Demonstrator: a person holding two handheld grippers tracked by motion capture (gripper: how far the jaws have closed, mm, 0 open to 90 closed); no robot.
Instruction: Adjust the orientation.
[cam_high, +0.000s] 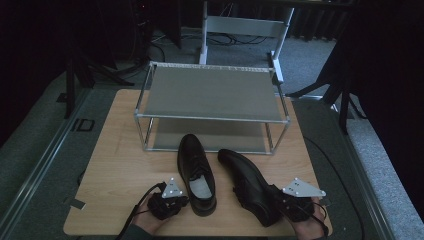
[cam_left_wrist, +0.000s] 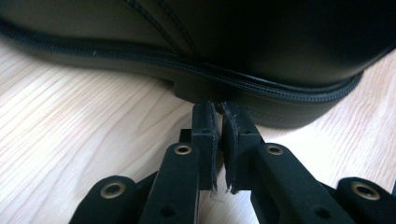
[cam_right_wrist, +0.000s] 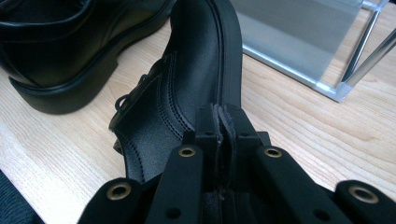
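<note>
Both closed, empty-jawed, the left gripper (cam_left_wrist: 219, 112) noses the upright black leather shoe's (cam_high: 196, 172) heel while the right gripper (cam_right_wrist: 222, 114) touches the tipped black leather shoe (cam_high: 250, 185), so each must open before gripping.

shoes (cam_high: 197, 172): glossy black | table (cam_high: 120, 165): pale wood grain | rack (cam_high: 210, 92): silver-grey
</note>
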